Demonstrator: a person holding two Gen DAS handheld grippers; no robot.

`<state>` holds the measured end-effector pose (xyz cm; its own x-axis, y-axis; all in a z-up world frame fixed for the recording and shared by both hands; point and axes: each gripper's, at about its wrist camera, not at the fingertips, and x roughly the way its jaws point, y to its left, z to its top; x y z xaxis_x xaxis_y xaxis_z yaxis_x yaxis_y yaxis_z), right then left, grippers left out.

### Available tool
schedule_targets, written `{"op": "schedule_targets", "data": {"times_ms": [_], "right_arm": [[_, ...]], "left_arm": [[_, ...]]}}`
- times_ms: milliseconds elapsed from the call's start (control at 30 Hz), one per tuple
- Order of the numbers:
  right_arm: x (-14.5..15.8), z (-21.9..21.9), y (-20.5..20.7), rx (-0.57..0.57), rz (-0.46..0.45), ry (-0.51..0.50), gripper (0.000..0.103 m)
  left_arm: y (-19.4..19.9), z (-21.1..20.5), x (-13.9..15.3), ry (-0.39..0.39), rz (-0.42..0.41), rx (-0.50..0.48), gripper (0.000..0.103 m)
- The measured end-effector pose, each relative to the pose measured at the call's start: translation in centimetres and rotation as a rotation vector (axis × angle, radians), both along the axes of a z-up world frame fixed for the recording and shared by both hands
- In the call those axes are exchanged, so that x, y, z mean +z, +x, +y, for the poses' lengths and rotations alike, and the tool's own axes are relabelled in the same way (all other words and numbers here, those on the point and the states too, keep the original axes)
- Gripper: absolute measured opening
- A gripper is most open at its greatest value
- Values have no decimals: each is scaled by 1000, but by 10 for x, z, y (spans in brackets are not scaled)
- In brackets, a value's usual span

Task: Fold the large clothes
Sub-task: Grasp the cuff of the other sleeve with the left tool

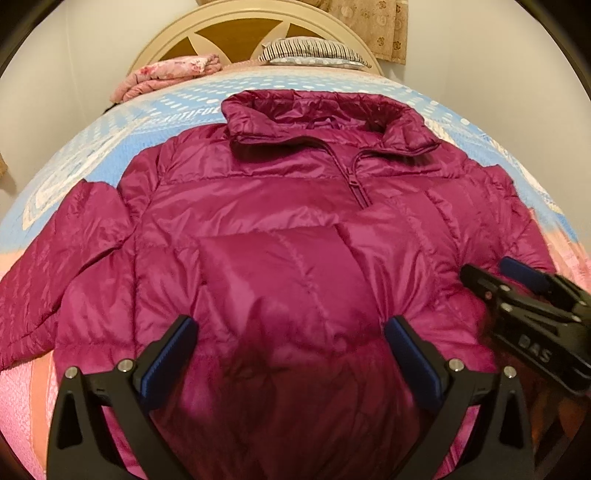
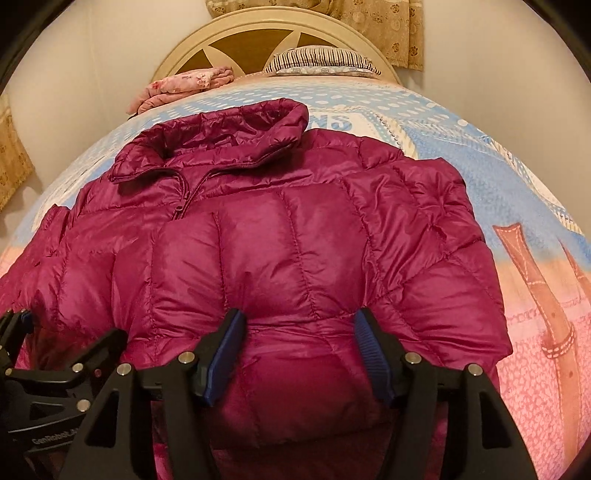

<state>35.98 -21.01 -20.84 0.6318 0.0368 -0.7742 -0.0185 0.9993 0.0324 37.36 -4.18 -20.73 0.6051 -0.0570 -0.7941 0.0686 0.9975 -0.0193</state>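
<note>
A magenta puffer jacket (image 1: 280, 236) lies front up on the bed, collar toward the headboard, its zipper (image 1: 356, 181) partly closed. It also fills the right wrist view (image 2: 280, 243). The sleeve on the left side of the left wrist view (image 1: 62, 258) is spread out; the other sleeve lies folded over the body (image 2: 436, 229). My left gripper (image 1: 291, 332) is open, its blue pads above the lower jacket front, holding nothing. My right gripper (image 2: 299, 328) is open over the lower jacket beside it and shows at the right of the left wrist view (image 1: 491, 273).
The bed cover (image 2: 498, 184) is blue and pink with a belt print. A folded pink floral blanket (image 1: 166, 75) and a striped pillow (image 1: 310, 51) lie by the cream headboard (image 1: 236, 22). A patterned curtain (image 2: 391, 26) hangs behind.
</note>
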Motion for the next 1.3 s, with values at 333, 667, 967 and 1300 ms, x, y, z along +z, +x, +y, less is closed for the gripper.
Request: {"op": "schedule_targets", "data": {"times_ms": [333, 667, 967, 1300], "right_arm": [[0, -2, -3, -1, -13, 22, 64], [2, -3, -6, -2, -24, 36, 65], [2, -4, -6, -2, -24, 38, 65], [2, -4, -7, -3, -27, 42, 66]], "left_arm": [[-79, 106, 54, 74, -126, 87, 103], [-134, 322, 40, 50, -138, 547, 103], [-125, 393, 17, -243, -167, 673, 101], [-96, 381, 2, -298, -103, 593, 18]]}}
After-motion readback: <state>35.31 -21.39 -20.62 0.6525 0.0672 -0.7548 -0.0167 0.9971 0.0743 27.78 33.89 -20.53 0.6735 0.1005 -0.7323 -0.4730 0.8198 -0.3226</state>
